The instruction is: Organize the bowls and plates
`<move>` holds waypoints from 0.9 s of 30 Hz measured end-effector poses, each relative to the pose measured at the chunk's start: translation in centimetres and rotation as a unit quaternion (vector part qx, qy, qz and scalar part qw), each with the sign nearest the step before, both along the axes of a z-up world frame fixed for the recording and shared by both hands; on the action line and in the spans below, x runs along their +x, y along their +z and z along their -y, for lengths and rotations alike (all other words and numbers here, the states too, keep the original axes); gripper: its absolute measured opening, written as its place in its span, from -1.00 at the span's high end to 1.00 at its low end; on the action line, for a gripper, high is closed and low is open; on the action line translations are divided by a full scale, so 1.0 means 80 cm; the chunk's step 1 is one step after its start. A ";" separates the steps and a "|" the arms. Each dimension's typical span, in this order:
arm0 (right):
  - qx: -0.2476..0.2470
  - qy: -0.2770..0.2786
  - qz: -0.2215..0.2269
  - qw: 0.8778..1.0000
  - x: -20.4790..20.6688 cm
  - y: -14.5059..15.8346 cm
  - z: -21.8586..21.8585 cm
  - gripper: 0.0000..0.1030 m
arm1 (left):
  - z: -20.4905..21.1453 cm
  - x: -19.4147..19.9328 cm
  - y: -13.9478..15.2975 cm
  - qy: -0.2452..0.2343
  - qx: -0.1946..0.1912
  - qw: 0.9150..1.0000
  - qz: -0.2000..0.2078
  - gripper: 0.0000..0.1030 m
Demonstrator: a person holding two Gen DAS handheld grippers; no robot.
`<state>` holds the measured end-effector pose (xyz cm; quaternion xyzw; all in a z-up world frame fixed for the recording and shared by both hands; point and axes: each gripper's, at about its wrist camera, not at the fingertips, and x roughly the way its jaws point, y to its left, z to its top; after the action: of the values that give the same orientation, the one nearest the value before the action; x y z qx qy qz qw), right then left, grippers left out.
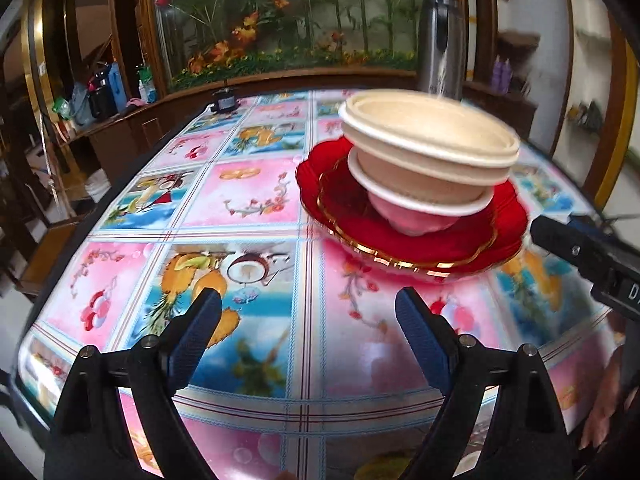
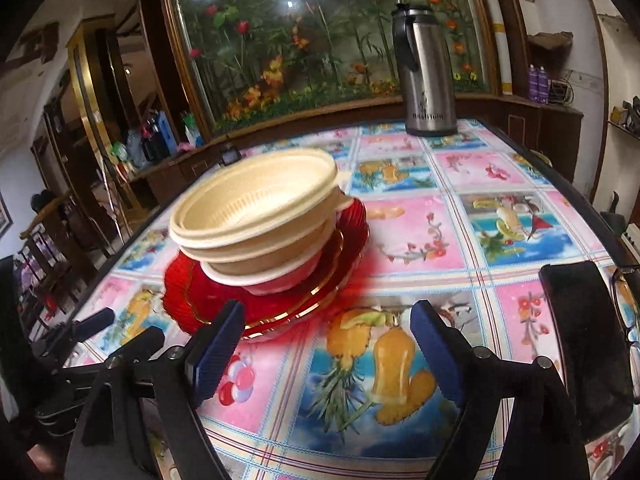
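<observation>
A stack stands on the table: red gold-rimmed plates [image 1: 344, 208] [image 2: 200, 292] at the bottom, a pink bowl [image 1: 412, 216] [image 2: 280, 280] on them, and cream bowls [image 1: 432, 140] [image 2: 256, 208] nested on top. My left gripper [image 1: 308, 324] is open over the bare cloth, in front and to the left of the stack, with nothing between its blue pads. My right gripper [image 2: 328, 336] is open too, in front and to the right of the stack; its left fingertip overlaps the plate rim in the picture. The right gripper's finger [image 1: 580, 252] shows in the left wrist view.
The table [image 1: 240, 200] [image 2: 420, 232] carries a glossy cloth with fruit and flower squares. A steel thermos jug [image 2: 428, 76] [image 1: 440, 40] stands at the far edge. A black phone [image 2: 588, 340] and glasses [image 2: 628, 304] lie at the right. A small dark device [image 1: 225, 101] sits at the far left edge.
</observation>
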<state>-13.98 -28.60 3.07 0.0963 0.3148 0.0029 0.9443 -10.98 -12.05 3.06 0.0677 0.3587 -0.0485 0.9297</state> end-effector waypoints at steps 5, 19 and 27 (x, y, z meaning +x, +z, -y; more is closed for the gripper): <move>0.005 -0.010 -0.021 1.000 0.005 -0.007 0.001 -0.68 | 0.010 -0.007 0.001 0.001 0.035 0.999 0.016 -0.74; -0.019 -0.010 -0.034 0.999 0.011 -0.010 -0.009 -0.77 | 0.010 -0.010 0.001 0.010 0.071 0.997 0.024 -0.74; -0.027 -0.013 -0.034 0.999 0.012 -0.009 -0.010 -0.88 | 0.010 -0.013 0.000 0.014 0.079 0.997 0.023 -0.74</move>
<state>-13.05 -27.81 2.32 0.0750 0.3457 -0.0209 0.9351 -12.00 -12.84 3.02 0.1368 0.3410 -0.0054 0.9300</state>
